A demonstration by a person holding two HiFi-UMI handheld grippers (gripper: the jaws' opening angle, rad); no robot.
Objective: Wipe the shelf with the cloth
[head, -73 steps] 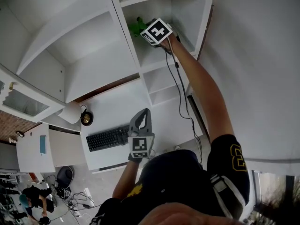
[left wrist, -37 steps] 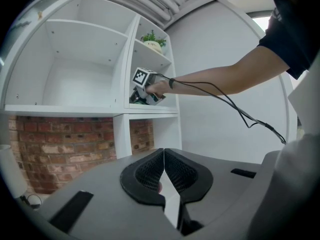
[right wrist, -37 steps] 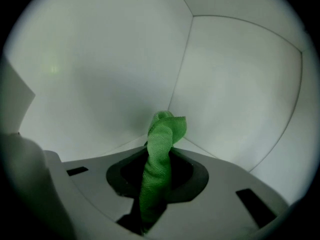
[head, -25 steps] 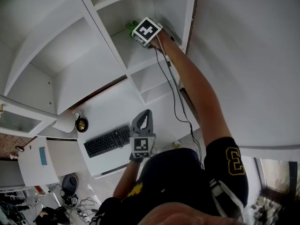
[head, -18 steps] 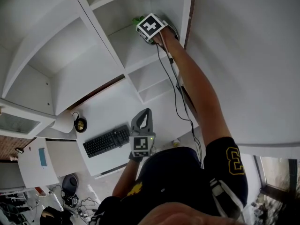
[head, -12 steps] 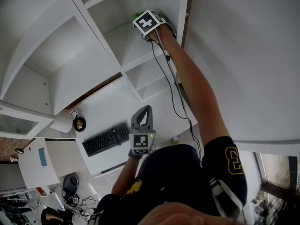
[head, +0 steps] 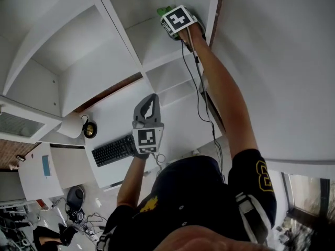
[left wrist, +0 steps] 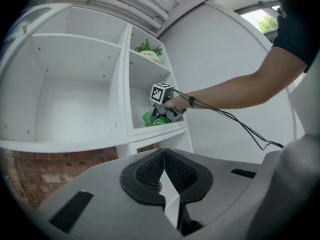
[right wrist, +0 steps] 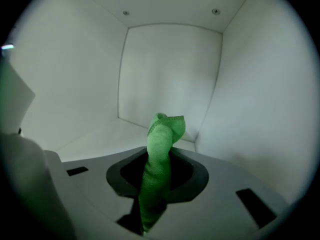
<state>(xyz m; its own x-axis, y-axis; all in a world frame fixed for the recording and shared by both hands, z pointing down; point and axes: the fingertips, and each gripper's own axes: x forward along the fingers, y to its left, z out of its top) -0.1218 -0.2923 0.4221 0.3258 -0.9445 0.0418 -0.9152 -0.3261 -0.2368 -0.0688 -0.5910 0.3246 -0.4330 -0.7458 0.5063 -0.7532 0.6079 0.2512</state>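
While in right tongs (right wrist: pixel 161 173), green cloth (right wrist: pixel 167 129).

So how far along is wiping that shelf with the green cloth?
Done: the right hand-held gripper is shut on the green cloth, inside the white shelf compartment. In hand: the cloth points toward the back corner. Left: unclear, no wiped trace shows. The left hand-held gripper is shut, empty.

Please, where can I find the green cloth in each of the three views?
Head view: top centre, the green cloth peeks out left of the right gripper.
Left gripper view: centre, at that gripper's tip.
Right gripper view: bottom centre, clamped in the jaws.
Shared landmark: the white shelf compartment around it.
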